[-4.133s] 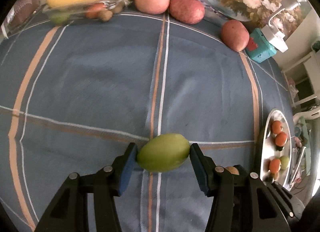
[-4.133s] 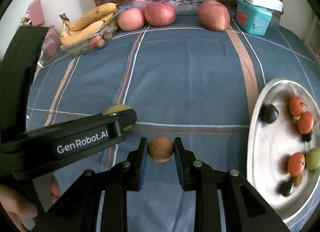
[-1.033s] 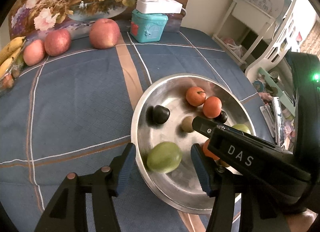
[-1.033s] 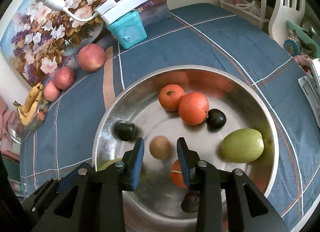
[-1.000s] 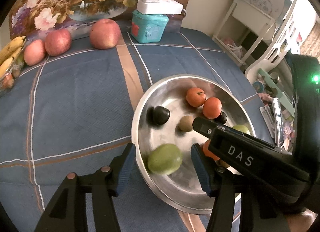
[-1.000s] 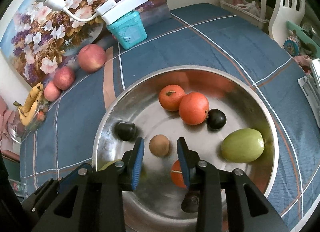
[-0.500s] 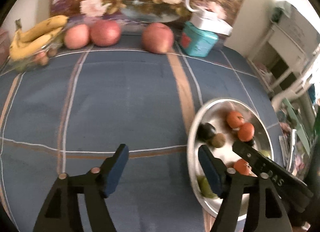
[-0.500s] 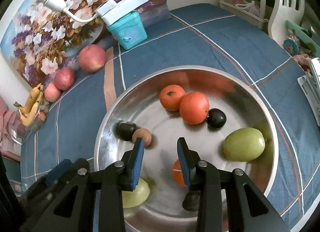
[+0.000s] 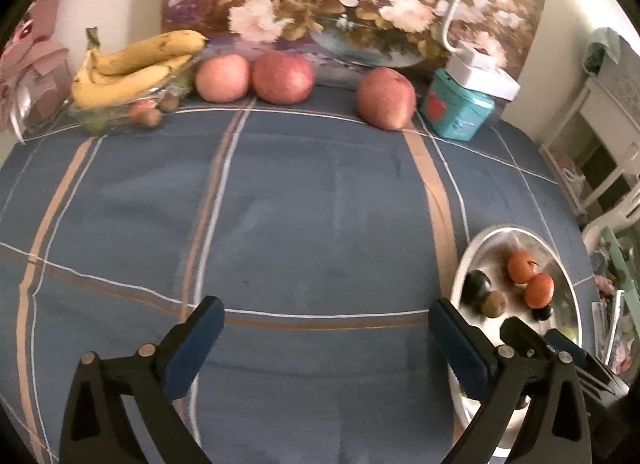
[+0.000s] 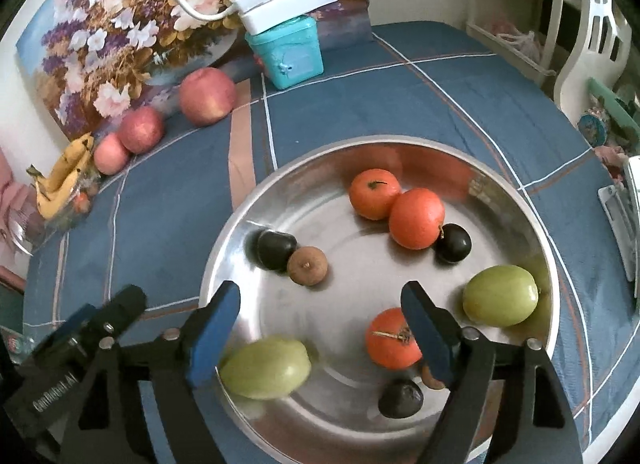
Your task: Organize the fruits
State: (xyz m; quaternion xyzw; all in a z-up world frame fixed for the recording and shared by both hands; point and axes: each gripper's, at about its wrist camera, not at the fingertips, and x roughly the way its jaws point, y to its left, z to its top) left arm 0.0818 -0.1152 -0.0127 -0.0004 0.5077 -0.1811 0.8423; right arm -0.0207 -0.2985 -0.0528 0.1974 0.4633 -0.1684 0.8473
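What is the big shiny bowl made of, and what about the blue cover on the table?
The bowl looks like polished metal, probably steel: its wall mirrors the oranges as blurry orange patches. The table cover looks like woven cloth, matte blue with tan and white stripes, and it shows soft creases.

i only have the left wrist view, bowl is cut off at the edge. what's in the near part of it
Observer: The right wrist view shows the whole bowl. A green fruit lies at the near left rim.
Operator: is the right gripper holding anything
Observer: No. The right gripper hangs over the bowl, its jaws opening with nothing between them.
Operator: any other green one
Observer: Yes, a second green fruit lies at the right side, apart from the first.
Operator: where's the brown one
Observer: The brown fruit touches a dark fruit at the left rim.
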